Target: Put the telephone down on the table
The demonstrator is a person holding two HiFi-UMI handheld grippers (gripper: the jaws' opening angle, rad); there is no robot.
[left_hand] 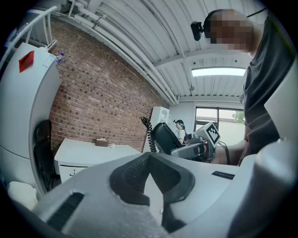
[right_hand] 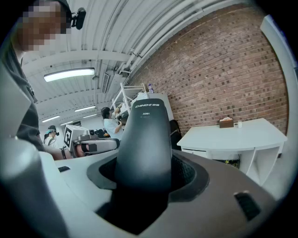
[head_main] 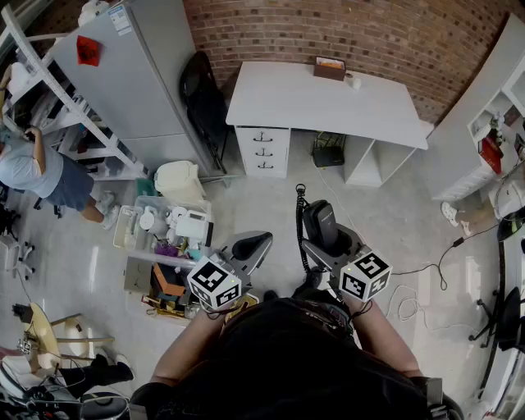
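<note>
left gripper (left_hand: pixel 149 162): jaws together, empty | right gripper (right_hand: pixel 143 179): jaws clamped on phone (right_hand: pixel 144 135), in air | table (head_main: pixel 312 102): well apart, ahead

We see a brick wall (head_main: pixel 328 25) at the back and a grey cabinet (head_main: pixel 143 82) with a red sticker (head_main: pixel 88 50). A black folding chair (head_main: pixel 205 102) is just beside it. A person (head_main: pixel 33 168) stands far left by white racking (head_main: pixel 57 90). Clutter-filled clear bins (head_main: pixel 164 225) sit on the floor, and a cable (head_main: pixel 426 271) trails right.
</note>
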